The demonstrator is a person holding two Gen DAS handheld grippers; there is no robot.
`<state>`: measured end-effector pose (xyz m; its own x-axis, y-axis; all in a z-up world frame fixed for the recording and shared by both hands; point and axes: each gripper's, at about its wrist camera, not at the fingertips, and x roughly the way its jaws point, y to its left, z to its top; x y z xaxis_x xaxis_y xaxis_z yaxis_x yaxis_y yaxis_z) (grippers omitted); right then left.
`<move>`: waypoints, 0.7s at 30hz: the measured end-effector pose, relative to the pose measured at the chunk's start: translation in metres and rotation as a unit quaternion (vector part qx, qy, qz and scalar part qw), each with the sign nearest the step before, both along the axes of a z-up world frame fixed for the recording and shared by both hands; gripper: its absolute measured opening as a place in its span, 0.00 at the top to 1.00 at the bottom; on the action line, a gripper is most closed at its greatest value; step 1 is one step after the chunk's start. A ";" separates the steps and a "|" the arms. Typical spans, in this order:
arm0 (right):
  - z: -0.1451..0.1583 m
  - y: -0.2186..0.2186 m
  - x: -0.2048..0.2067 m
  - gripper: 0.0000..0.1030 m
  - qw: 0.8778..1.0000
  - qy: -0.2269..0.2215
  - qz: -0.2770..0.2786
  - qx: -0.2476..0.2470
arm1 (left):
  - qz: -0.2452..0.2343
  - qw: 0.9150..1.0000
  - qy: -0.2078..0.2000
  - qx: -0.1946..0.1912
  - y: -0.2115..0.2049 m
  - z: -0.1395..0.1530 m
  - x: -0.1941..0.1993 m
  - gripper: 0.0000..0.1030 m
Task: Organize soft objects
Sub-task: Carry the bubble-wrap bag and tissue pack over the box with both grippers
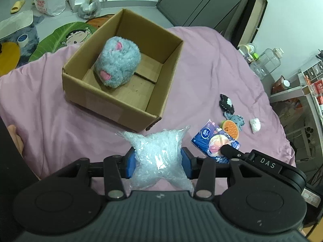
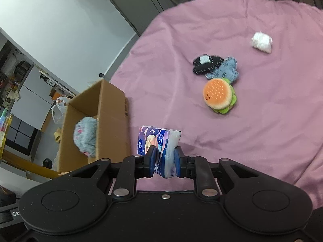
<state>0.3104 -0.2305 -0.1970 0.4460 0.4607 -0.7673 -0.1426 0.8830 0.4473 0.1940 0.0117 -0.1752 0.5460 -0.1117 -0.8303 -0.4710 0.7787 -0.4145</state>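
Left wrist view shows the left gripper (image 1: 159, 162) pinching a clear bag of bubble wrap (image 1: 160, 151) between its blue pads, so hard that the bag bulges above and below them. It hangs over the pink bedspread (image 1: 212, 60), just short of the near corner of the cardboard box (image 1: 113, 100). A grey plush toy (image 1: 117, 64) already lies in the box, towards its far left side.

Right wrist view shows the right gripper (image 2: 164, 163) pressed tight on a tissue pack (image 2: 159, 141), which is squeezed thin at the waist and off the bedspread. The box sits to its left.

Both hands look loaded for the same drop, so I would take them one at a time. The bubble wrap is nearer, and the bare floor at the box's right side suits it. Clear the box wall before letting go, or the bag may catch on the rim and spill outside.

Still on the bedspread are a burger toy (image 2: 219, 95), two small dark and blue knitted pieces (image 2: 216, 66) and a white wad (image 2: 261, 42).
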 end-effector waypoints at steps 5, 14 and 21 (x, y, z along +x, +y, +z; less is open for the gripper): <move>0.018 0.006 -0.009 0.82 1.000 -0.014 0.003 0.005 | -0.004 1.000 -0.013 0.011 0.003 0.013 -0.004 0.56; 0.040 0.025 -0.020 0.82 0.999 -0.034 0.009 0.003 | -0.001 0.999 -0.027 0.022 0.022 0.032 -0.003 0.56; 0.056 0.038 -0.021 0.82 0.999 -0.050 0.011 0.006 | 0.001 0.999 -0.040 0.029 0.037 0.043 0.000 0.56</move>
